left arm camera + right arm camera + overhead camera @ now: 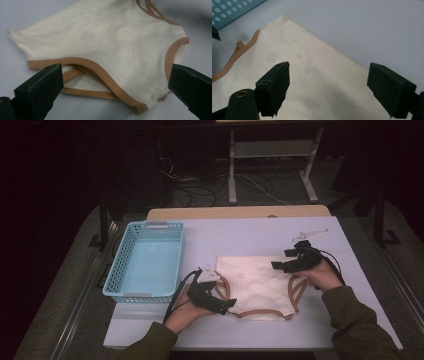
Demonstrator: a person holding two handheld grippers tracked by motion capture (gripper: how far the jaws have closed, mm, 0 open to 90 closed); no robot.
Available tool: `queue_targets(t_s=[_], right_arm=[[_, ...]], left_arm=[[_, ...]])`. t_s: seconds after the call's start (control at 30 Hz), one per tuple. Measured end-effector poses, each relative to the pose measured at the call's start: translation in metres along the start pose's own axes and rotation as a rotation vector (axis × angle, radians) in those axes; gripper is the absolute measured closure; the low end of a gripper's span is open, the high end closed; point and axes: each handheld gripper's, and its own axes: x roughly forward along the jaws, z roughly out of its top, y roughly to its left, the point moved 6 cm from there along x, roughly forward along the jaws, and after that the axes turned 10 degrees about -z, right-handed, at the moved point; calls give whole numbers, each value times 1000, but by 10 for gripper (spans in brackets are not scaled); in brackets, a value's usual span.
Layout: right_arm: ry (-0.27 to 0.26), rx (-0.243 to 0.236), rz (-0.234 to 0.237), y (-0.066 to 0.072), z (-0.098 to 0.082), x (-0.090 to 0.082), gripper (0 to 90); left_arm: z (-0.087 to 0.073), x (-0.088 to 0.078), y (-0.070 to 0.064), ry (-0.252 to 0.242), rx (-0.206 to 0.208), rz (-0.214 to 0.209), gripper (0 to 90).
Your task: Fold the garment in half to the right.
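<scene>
Currently one cream garment [255, 285] with tan trim is lying flat on the desk [250, 232], near its front edge and right of centre. One light blue basket [146, 260] is sitting on the desk's left part, just beside the garment's left side but apart from it.

Two hand-held grippers are showing, one in each hand. The left hand-held gripper [223, 306] is lying low over the desk at the garment's lower left corner, with the forearm coming in from the bottom edge and the jaws pointing right, toward the cloth. In the left gripper view its two black jaws are standing wide apart, with the garment's trimmed edge [100, 72] lying ahead of them and between them; the pads are pressing on nothing.

The right hand-held gripper [282, 264] is hovering at the garment's right edge, the wrist bent inward so that the jaws are pointing left across the cloth. In the right gripper view its jaws are also gaping wide over the plain cream cloth [317, 75], gripping nothing. A basket corner [229, 10] is peeking in at the top left there.
</scene>
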Motion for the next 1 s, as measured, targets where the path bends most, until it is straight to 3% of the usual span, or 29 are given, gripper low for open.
queue_targets(t_s=[0.17, 0.37, 0.5, 1.0], right_arm=[[-4, 5, 2, 12, 3, 4, 176], [-7, -9, 14, 27, 8, 10, 177], [-2, -25, 39, 39, 10, 15, 177], [-11, -75, 100, 71, 30, 39, 182]], left_arm=[[-10, 0, -5, 43, 37, -19, 0], [-12, -12, -6, 5, 36, -7, 0], [-18, -20, -3, 14, 33, -3, 0], [-21, -18, -5, 13, 40, -2, 0]])
